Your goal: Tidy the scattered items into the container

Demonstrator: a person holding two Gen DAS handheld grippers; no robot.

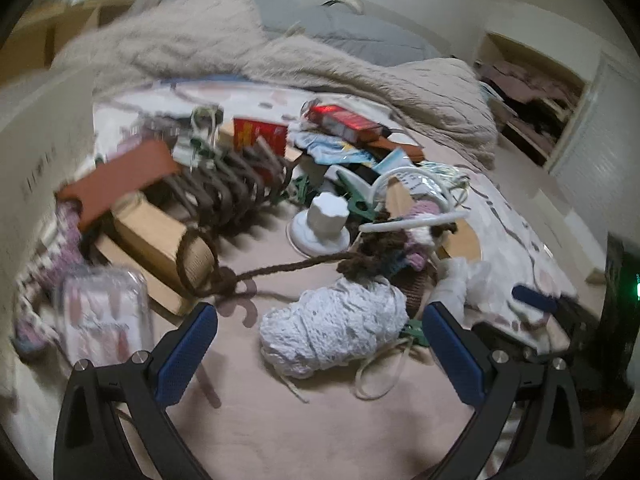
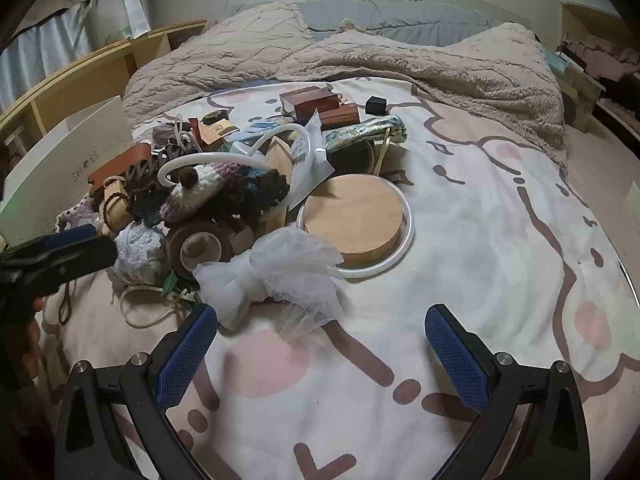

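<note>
Right wrist: wooden disc (image 2: 354,220), left tool (image 2: 60,256) blurred

A bed (image 2: 460,208) with beige blanket (image 2: 360,60), wooden shelving (image 2: 80,76), and perhaps a closet (image 1: 532,92).

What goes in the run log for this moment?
left tongs: open, empty, above white yarn ball | right tongs: open, empty, near white tulle | pile unsorted

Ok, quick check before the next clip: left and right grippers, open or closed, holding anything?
Left gripper: open, holding nothing; the white yarn ball lies between its fingers, not pinched.
Right gripper: open, empty, over the bedspread.
</note>
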